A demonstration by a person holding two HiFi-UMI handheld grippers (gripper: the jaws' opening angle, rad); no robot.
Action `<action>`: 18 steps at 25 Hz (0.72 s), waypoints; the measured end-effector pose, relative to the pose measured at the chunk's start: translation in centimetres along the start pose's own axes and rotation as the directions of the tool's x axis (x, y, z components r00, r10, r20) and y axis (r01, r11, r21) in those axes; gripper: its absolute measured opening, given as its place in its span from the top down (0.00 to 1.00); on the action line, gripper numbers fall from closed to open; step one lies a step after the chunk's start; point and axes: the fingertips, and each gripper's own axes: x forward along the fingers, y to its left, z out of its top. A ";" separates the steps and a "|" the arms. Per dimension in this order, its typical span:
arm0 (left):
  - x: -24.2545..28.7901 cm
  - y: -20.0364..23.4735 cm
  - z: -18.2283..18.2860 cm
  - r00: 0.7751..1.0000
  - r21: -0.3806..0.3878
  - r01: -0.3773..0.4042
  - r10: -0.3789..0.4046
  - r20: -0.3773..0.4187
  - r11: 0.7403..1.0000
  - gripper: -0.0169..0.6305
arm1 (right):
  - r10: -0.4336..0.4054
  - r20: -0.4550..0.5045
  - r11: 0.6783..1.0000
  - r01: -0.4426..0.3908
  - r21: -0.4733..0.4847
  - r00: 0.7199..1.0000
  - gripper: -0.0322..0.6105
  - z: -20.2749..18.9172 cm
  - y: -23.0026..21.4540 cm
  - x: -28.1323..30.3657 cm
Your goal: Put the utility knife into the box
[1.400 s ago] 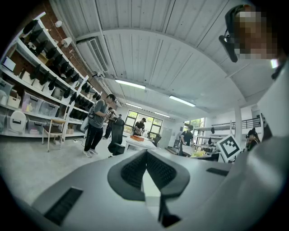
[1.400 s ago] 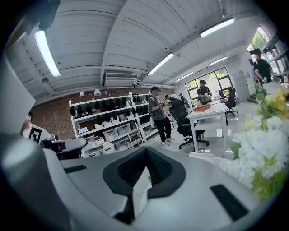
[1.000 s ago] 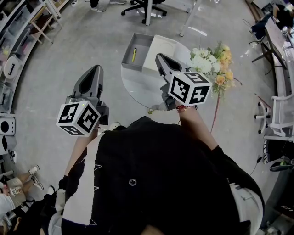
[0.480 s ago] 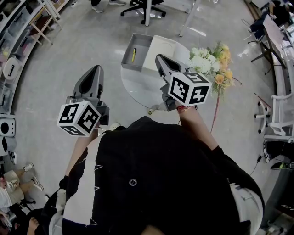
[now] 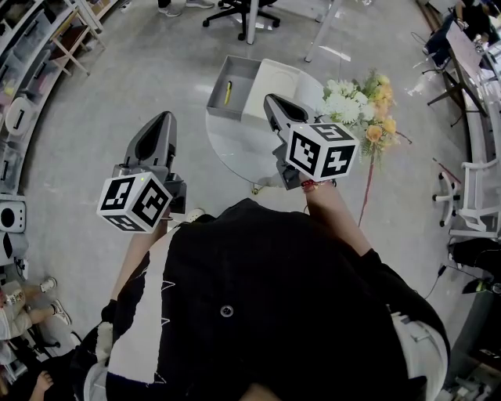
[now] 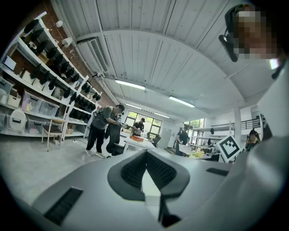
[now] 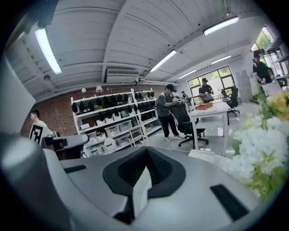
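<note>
In the head view a grey open box (image 5: pixel 243 74) rests on the far side of a small round glass table (image 5: pixel 235 149). A yellow utility knife (image 5: pixel 228 92) lies inside it, near its left wall. My left gripper (image 5: pixel 165 117) hangs over the floor, left of the table, shut and empty. My right gripper (image 5: pixel 271 99) is over the table, just right of the box, also shut with nothing in it. Both gripper views look out level across the room, with the left gripper (image 6: pixel 146 152) and the right gripper (image 7: pixel 145 150) showing their pads pressed together.
A white lid or tray (image 5: pixel 278 82) lies against the box's right side. A bunch of white and yellow flowers (image 5: pixel 360 110) stands at the table's right edge. Shelving (image 5: pixel 31 55) lines the left wall. An office chair (image 5: pixel 243 12) and people stand farther off.
Both grippers and the box stay where they were. Only a person's feet at the lower left of the head view have shifted.
</note>
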 end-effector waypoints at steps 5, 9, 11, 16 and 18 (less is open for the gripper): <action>-0.1 0.0 -0.1 1.000 0.000 0.000 0.000 0.000 1.000 0.96 | 0.001 -0.006 1.000 -0.001 -0.003 1.000 0.94 -0.2 0.0 0.0; -0.1 -0.2 -0.1 1.000 0.001 0.002 -0.002 0.000 1.000 0.96 | -0.002 -0.010 1.000 0.002 -0.009 1.000 0.94 -0.4 -0.1 -0.2; -0.2 -0.3 -0.1 1.000 0.001 0.002 -0.002 0.000 1.000 0.96 | -0.002 -0.011 1.000 0.002 -0.008 1.000 0.94 -0.4 -0.1 -0.3; -0.2 -0.3 -0.2 1.000 -0.001 0.003 -0.003 -0.003 1.000 0.96 | -0.004 -0.013 1.000 0.004 -0.008 1.000 0.94 -0.5 0.0 -0.4; -0.2 -0.3 -0.2 1.000 0.000 0.005 -0.005 -0.004 1.000 0.96 | -0.006 -0.014 1.000 0.006 -0.007 1.000 0.94 -0.5 -0.1 -0.4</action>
